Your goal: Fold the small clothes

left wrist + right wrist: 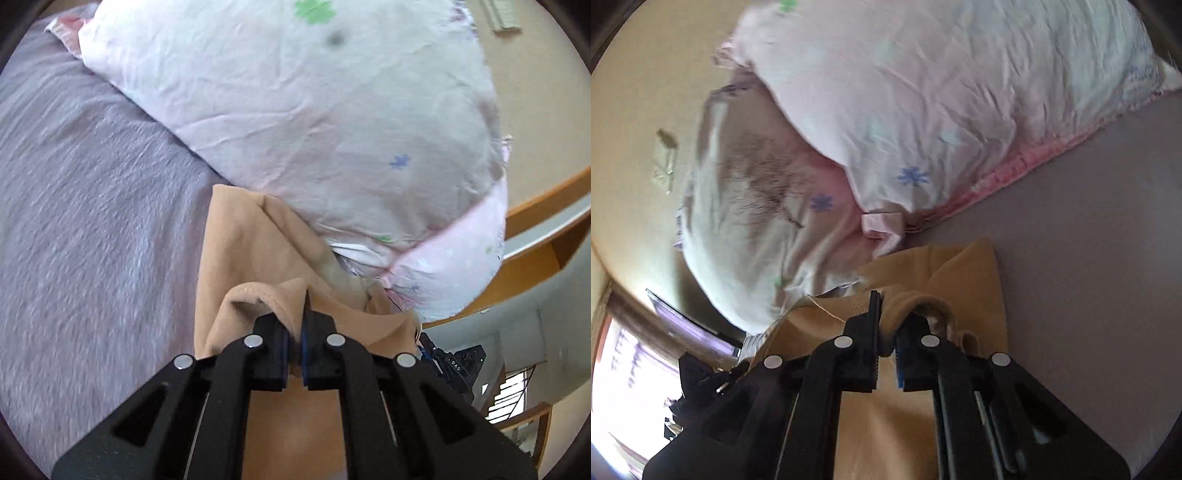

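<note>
A small tan garment (243, 251) lies on the purple bedspread (92, 206), its far end against a pillow. My left gripper (295, 332) is shut on a raised fold of its near edge. In the right wrist view the same tan garment (964, 273) lies below my right gripper (888, 328), which is shut on another bunched fold of its edge. Both grippers hold the cloth lifted a little off the bed. The other gripper shows at the right edge of the left wrist view (454, 365) and at the left of the right wrist view (701, 373).
A large white and pink pillow with flower prints (332, 122) lies just beyond the garment, also in the right wrist view (923, 110). A second pillow (750, 192) lies beside it. A wooden bed frame (535, 221) and a wall are at the right.
</note>
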Tool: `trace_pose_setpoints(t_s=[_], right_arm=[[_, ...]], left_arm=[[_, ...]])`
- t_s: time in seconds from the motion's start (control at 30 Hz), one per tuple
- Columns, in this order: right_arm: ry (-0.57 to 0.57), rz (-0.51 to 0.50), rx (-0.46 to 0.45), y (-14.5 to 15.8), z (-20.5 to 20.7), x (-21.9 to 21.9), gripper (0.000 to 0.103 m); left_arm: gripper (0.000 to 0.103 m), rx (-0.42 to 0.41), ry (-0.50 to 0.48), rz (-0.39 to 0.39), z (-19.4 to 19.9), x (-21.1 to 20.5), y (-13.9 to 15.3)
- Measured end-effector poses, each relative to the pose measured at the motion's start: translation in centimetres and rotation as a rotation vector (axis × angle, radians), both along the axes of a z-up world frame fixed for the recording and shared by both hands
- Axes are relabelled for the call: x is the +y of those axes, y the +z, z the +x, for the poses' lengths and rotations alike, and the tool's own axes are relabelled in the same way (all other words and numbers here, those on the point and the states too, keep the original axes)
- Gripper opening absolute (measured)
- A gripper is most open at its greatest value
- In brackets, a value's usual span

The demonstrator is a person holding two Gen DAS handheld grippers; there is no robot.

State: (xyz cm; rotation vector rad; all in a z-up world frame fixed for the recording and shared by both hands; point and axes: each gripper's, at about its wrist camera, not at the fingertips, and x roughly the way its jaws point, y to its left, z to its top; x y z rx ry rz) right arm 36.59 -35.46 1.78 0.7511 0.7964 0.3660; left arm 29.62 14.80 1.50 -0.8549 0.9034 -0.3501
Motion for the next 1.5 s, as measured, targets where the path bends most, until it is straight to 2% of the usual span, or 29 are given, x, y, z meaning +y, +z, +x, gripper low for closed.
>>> trace_pose_setpoints(t_s=[0.1,0.17,0.2,0.23,0.27,0.3,0.37,0.47,0.57,0.67,0.77,0.8,0.83,0.87,0.9,0.93,1.0,1.07,1.17,1.27,1.33,1.4,1.47,1.5], right_arm=[[-0.064,0.048,0.046,-1.7,2.2,-0.3,0.007],[-0.095,0.065,0.100,-2.4,3.5,-0.3,0.009],[-0.101,0.054,0.127,-2.6,3.9,-0.2,0.018],[-0.103,0.037,0.142,-2.7,4.5,-0.1,0.027],[-0.110,0.021,0.139,-2.7,4.5,0.0,0.046],[-0.122,0.009,0.124,-2.5,4.6,0.0,0.056],[-0.141,-0.011,0.085,-1.0,3.7,-0.3,0.062],[-0.152,-0.052,0.048,0.5,1.5,-1.0,0.067],[-0.095,-0.021,-0.003,1.2,-1.7,-1.2,0.078],[-0.062,-0.013,-0.070,1.4,-4.6,-1.2,0.081],[-0.076,-0.007,-0.103,1.2,-5.3,-1.0,0.082],[-0.084,0.017,-0.105,0.8,-5.6,-1.5,0.082],[-0.090,0.043,-0.106,0.5,-5.8,-1.8,0.082],[-0.098,0.074,-0.107,0.5,-6.0,-2.4,0.082],[-0.105,0.093,-0.107,0.4,-5.8,-2.4,0.082],[-0.111,0.108,-0.107,0.2,-6.1,-2.8,0.082],[-0.114,0.137,-0.113,0.4,-6.4,-3.4,0.082],[-0.123,0.160,-0.134,0.8,-6.5,-3.9,0.083],[-0.150,0.173,-0.170,1.4,-7.0,-4.7,0.084],[-0.184,0.155,-0.188,1.9,-7.4,-5.7,0.084],[-0.197,0.138,-0.181,1.9,-7.4,-6.4,0.084],[-0.187,0.132,-0.166,1.7,-7.4,-6.8,0.084],[-0.168,0.120,-0.140,1.4,-7.2,-7.0,0.084],[-0.148,0.111,-0.122,1.3,-7.0,-7.0,0.085]], left_arm=[[0.006,0.018,0.023,-0.036,1.6,0.4,-1.0],[0.022,-0.002,0.057,-0.036,1.9,1.0,-1.0],[0.049,-0.005,0.079,-0.057,1.9,1.5,-0.7],[0.072,-0.021,0.096,-0.071,1.9,1.9,-0.5],[0.076,-0.036,0.121,-0.076,1.7,2.4,0.1],[0.077,-0.056,0.139,-0.072,1.3,2.8,0.8],[0.080,-0.065,0.117,-0.048,0.5,3.1,2.1],[0.082,-0.020,0.047,0.053,-1.0,2.7,2.9],[0.083,0.030,-0.018,0.130,-3.2,1.7,2.5],[0.083,0.072,-0.069,0.175,-4.7,0.5,1.4],[0.080,0.134,-0.108,0.251,-5.0,-1.7,0.2],[0.078,0.117,-0.092,0.285,-5.5,-2.2,0.1],[0.056,0.117,-0.092,0.301,-5.6,-2.6,0.0],[0.041,0.145,-0.088,0.298,-5.7,-2.7,-0.5],[0.015,0.163,-0.080,0.275,-5.5,-2.6,-0.7],[0.015,0.176,-0.083,0.220,-5.4,-2.5,-0.9],[0.015,0.163,-0.072,0.213,-5.1,-2.5,0.4],[0.015,0.112,-0.081,0.212,-4.8,-3.8,3.3],[0.014,-0.021,-0.168,0.233,-4.2,-9.2,9.0],[0.015,-0.142,-0.341,0.243,-3.6,-18.2,12.7],[0.016,-0.168,-0.446,0.235,-3.2,-24.5,12.5],[0.021,-0.165,-0.555,0.194,-2.6,-30.0,11.0],[0.024,-0.138,-0.660,0.084,-2.2,-33.0,9.3],[0.024,-0.129,-0.669,0.040,-2.3,-33.1,8.9]])
